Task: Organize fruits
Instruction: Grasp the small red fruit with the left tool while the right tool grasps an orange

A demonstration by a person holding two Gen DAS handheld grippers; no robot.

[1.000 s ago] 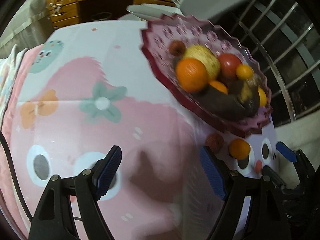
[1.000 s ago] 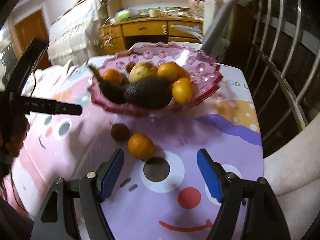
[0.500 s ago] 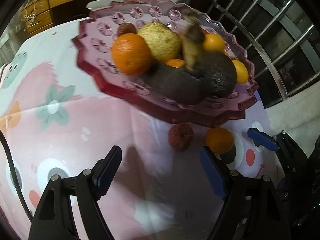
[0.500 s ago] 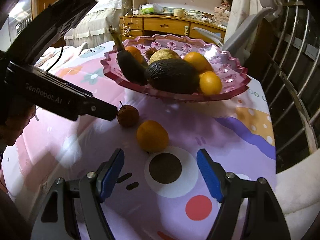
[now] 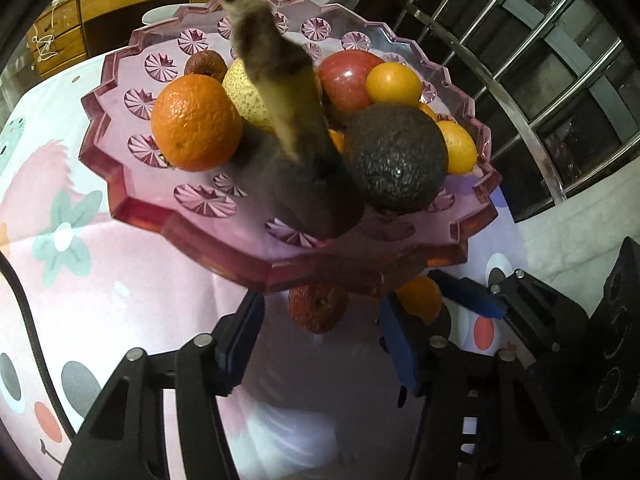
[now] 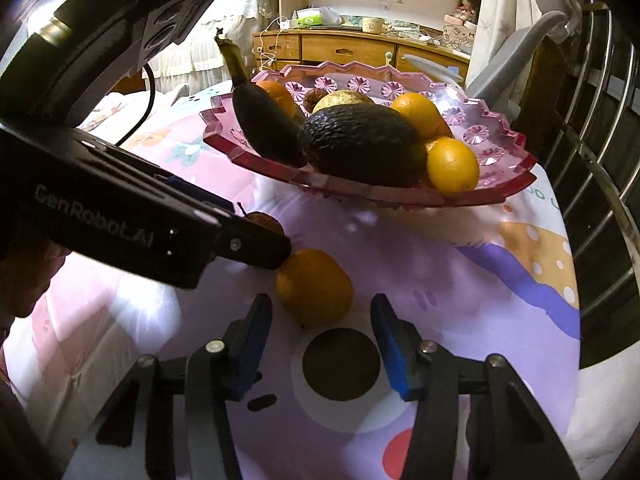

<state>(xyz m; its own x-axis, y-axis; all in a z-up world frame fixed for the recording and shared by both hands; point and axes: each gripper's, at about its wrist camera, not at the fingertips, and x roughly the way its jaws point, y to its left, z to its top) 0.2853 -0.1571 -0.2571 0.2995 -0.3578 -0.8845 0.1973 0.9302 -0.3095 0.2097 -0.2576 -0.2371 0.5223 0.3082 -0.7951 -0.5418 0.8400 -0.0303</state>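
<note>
A pink glass bowl (image 5: 200,216) (image 6: 500,196) holds oranges, a dark avocado (image 5: 396,156), a blackened banana, a red apple and a yellow fruit. On the cloth in front of it lie a small wrinkled red fruit (image 5: 318,308) (image 6: 266,219) and a loose orange (image 5: 420,298) (image 6: 314,288). My left gripper (image 5: 320,322) is closing with the red fruit between its blue pads, gaps on both sides. My right gripper (image 6: 320,320) is closing around the loose orange, and its pads stand just clear of the peel. The left gripper's near finger hides most of the red fruit in the right wrist view.
A cartoon-print cloth (image 6: 460,280) covers the table. Metal rails (image 5: 520,80) run close along the right side. A wooden dresser (image 6: 352,50) and a chair stand behind the bowl. The two grippers sit side by side, nearly touching.
Both grippers have come down and forward onto the two loose fruits, and their jaws have narrowed around them. The bowl now fills the left wrist view.
</note>
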